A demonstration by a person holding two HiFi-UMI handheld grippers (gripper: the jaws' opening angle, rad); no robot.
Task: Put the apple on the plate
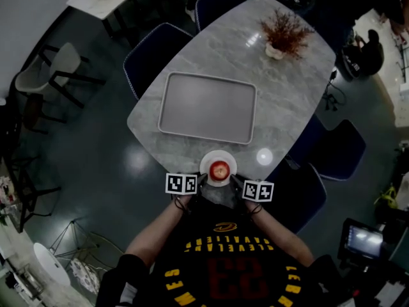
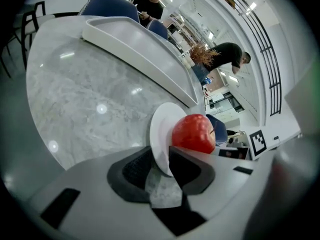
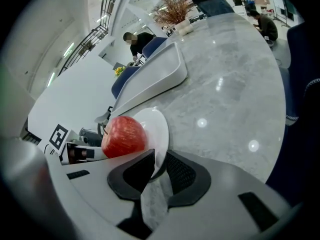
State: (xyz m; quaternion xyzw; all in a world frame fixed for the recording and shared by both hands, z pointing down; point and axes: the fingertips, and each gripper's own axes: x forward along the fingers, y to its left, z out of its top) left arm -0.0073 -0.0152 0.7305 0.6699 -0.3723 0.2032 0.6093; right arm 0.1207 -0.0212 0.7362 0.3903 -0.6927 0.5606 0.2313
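Observation:
A red apple (image 1: 219,169) sits on a small white plate (image 1: 209,161) at the near edge of the marble table (image 1: 287,101). My left gripper (image 1: 202,180) holds the plate's left rim and my right gripper (image 1: 235,183) holds its right rim. In the left gripper view the plate (image 2: 159,129) stands edge-on between the shut jaws of the gripper (image 2: 162,164), with the apple (image 2: 194,133) on its far face. In the right gripper view the gripper (image 3: 156,169) is shut on the plate (image 3: 160,126) beside the apple (image 3: 124,136). Whether the plate rests on the table or is lifted cannot be told.
A large grey tray (image 1: 208,107) lies in the middle of the table, just beyond the plate. A vase of dried twigs (image 1: 281,36) stands at the far end. Blue chairs (image 1: 156,53) ring the table, and people (image 2: 152,1) are in the background.

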